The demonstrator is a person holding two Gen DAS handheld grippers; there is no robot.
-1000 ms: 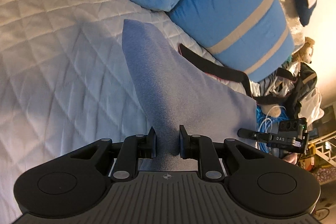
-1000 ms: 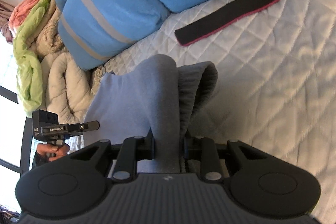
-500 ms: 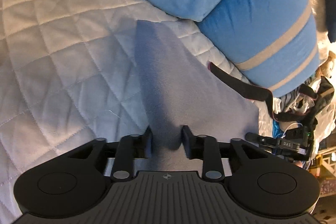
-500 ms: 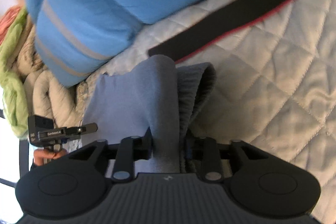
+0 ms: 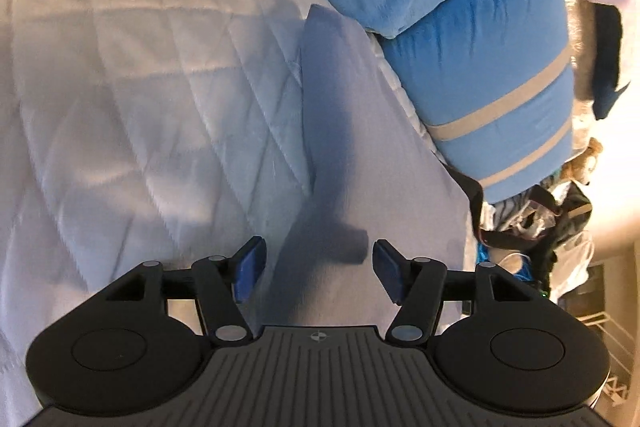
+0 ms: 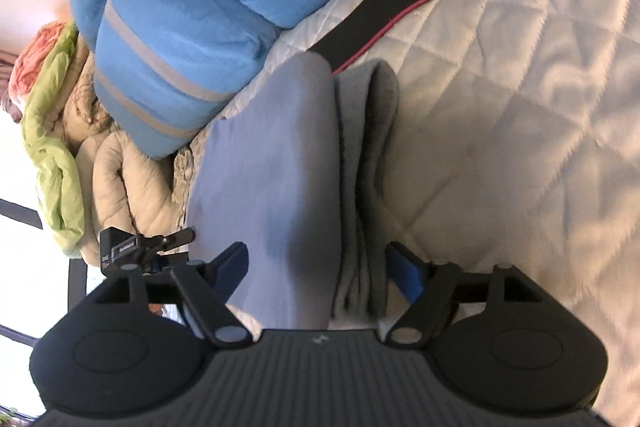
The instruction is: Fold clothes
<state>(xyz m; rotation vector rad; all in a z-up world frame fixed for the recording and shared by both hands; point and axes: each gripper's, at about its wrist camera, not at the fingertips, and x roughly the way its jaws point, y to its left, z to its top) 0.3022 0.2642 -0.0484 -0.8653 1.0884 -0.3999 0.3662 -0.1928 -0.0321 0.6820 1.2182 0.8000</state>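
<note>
Both grippers' fingers (image 5: 249,269) (image 6: 406,269) have just opened, releasing the grey garment (image 6: 280,163).

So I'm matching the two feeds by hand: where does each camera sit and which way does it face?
Left wrist: on the left gripper, looking along its open fingers over the folded grey garment on the white quilted bedspread.
Right wrist: on the right gripper, jaws just opened off the garment's thick edge; the left gripper shows here too.
Shared: the garment, bedspread and rolled blue striped blanket.
</note>
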